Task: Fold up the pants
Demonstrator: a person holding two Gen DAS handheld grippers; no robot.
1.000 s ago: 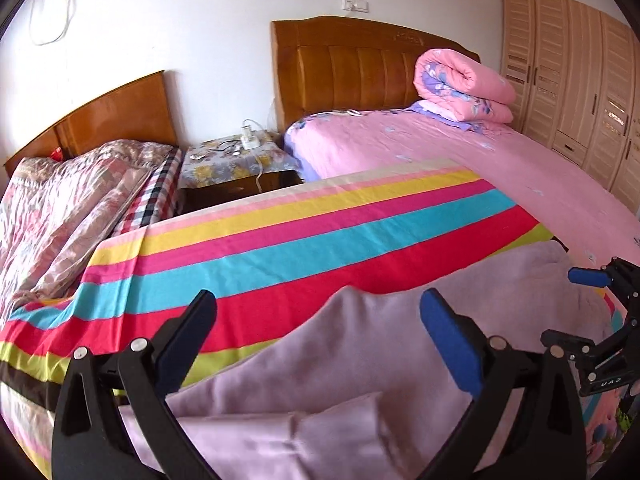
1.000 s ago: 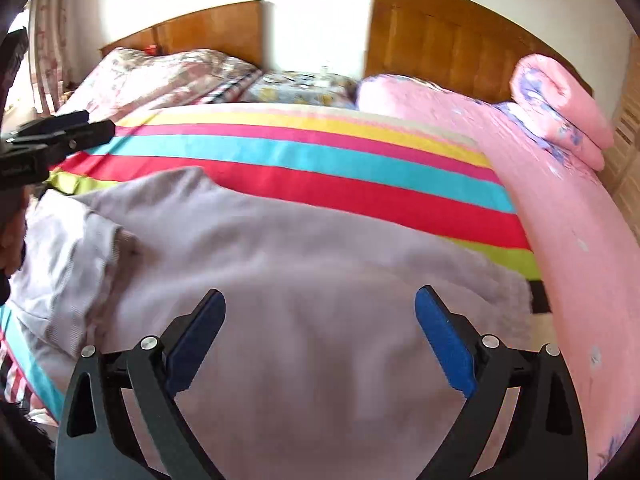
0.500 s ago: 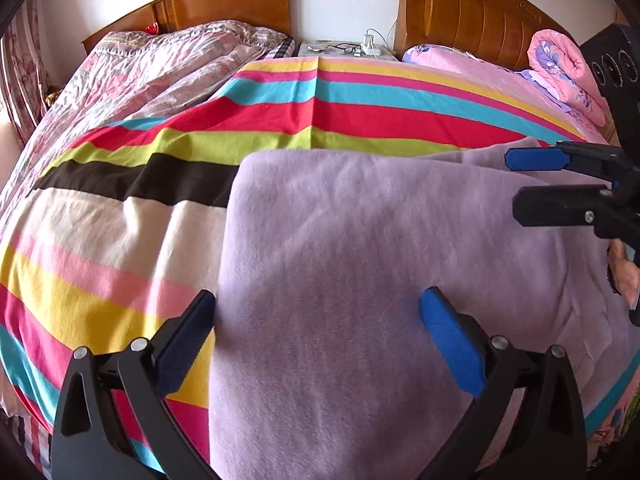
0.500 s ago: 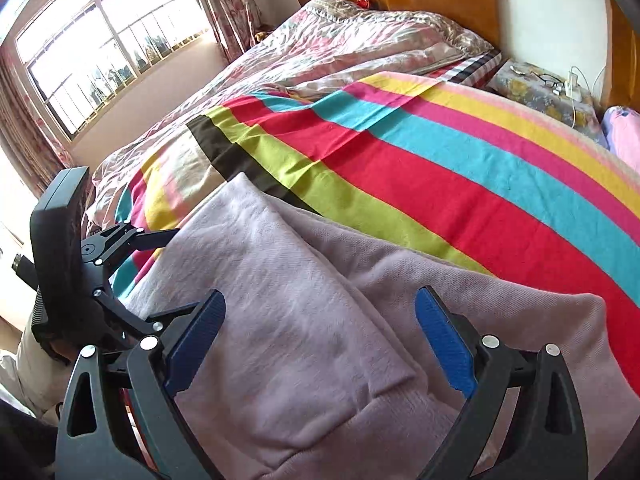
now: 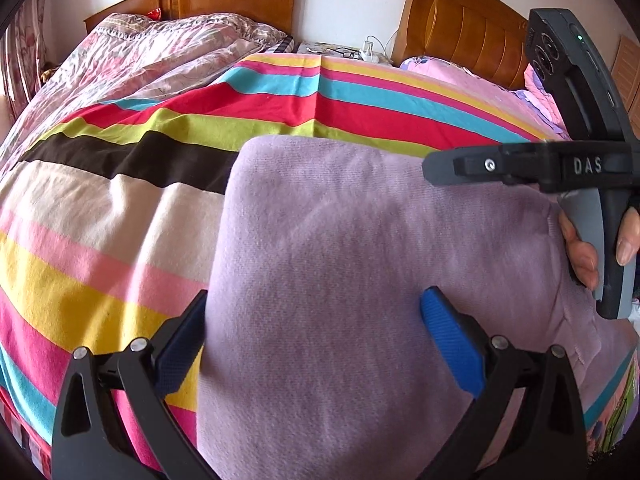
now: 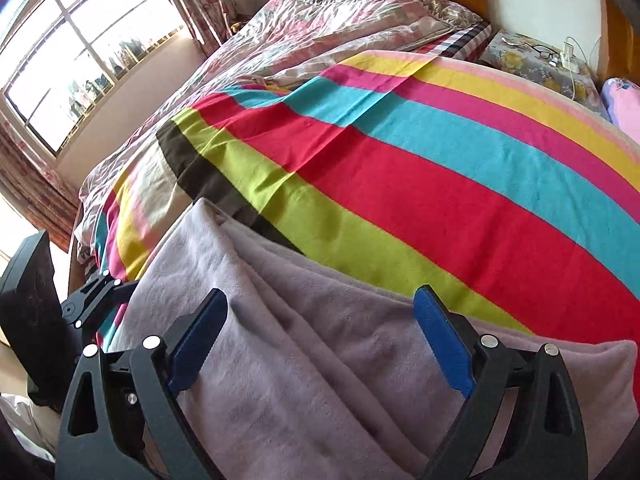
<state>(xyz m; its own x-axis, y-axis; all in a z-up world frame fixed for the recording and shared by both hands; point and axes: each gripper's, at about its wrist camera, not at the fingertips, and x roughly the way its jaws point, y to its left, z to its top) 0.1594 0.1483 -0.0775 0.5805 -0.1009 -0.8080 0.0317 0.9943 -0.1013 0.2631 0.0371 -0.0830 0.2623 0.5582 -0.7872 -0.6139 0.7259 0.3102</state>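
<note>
The lilac fleece pants (image 5: 360,264) lie folded in layers on the striped blanket (image 5: 120,208). They fill the lower half of both views. My left gripper (image 5: 316,340) hovers open just over them, with its left finger at the fabric's left edge and nothing pinched. In the left wrist view my right gripper (image 5: 436,166) reaches in from the right above the pants, held by a hand (image 5: 580,256). In the right wrist view the right gripper (image 6: 320,340) is open above the pants' soft folds (image 6: 304,360). The left gripper (image 6: 96,300) shows at the far left edge.
A floral quilt (image 5: 152,56) covers the bed to the left, under a window (image 6: 80,48). A pink bed (image 5: 480,92) lies to the right, with a nightstand (image 6: 536,60) holding cables and glasses between the wooden headboards (image 5: 240,0).
Both views have swung left from the pink bed toward the striped blanket and window and dropped closer to the pants. The right gripper now sits nearer the left one. Both stayed open.
</note>
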